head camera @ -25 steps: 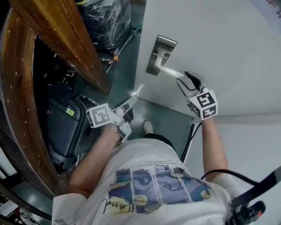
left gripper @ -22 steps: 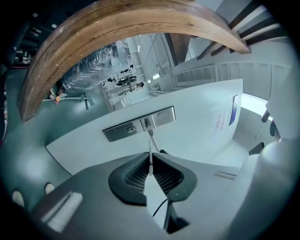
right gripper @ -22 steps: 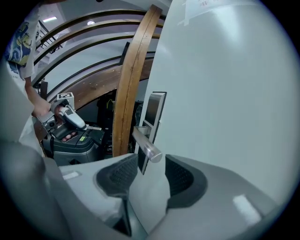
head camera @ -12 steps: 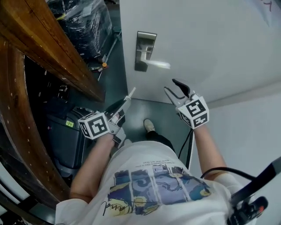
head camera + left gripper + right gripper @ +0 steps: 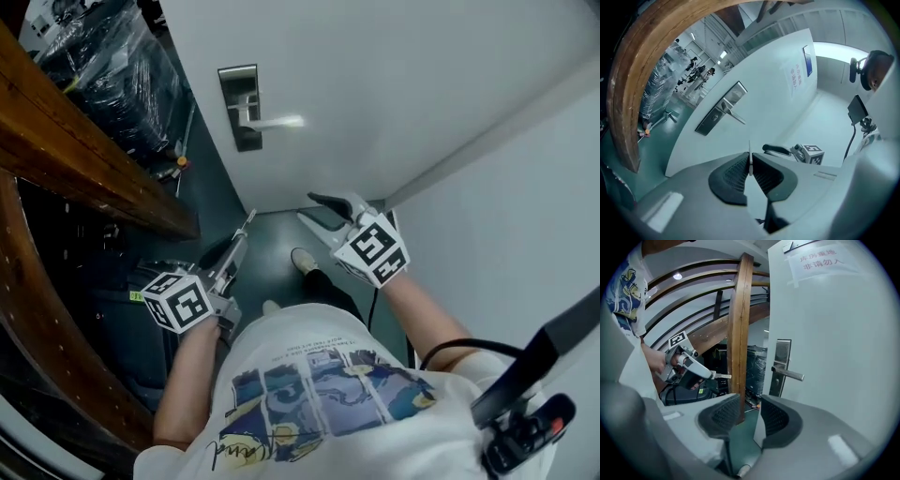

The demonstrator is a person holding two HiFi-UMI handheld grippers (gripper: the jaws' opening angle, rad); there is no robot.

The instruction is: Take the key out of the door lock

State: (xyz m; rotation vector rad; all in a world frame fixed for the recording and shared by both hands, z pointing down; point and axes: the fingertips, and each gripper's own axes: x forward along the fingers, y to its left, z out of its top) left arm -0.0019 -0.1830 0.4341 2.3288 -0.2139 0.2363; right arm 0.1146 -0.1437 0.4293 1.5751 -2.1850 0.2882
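Your left gripper (image 5: 751, 165) is clamped on the key (image 5: 749, 149), which is out of the door lock (image 5: 240, 105); it's light, stiff, slick metal, so pinch the flat head, not the blade; right gripper (image 5: 751, 416) is empty, jaws apart but just narrowed.

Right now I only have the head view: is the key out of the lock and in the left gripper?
Observer: Yes; the left gripper view shows the key edge-on, pinched between the pads of the left gripper.
Operator: Anything left in the lock?
Observer: In the right gripper view nothing sticks out of the lock plate.
Operator: And the right gripper?
Observer: Its jaws stand apart, have just been closing a little, with nothing between them.
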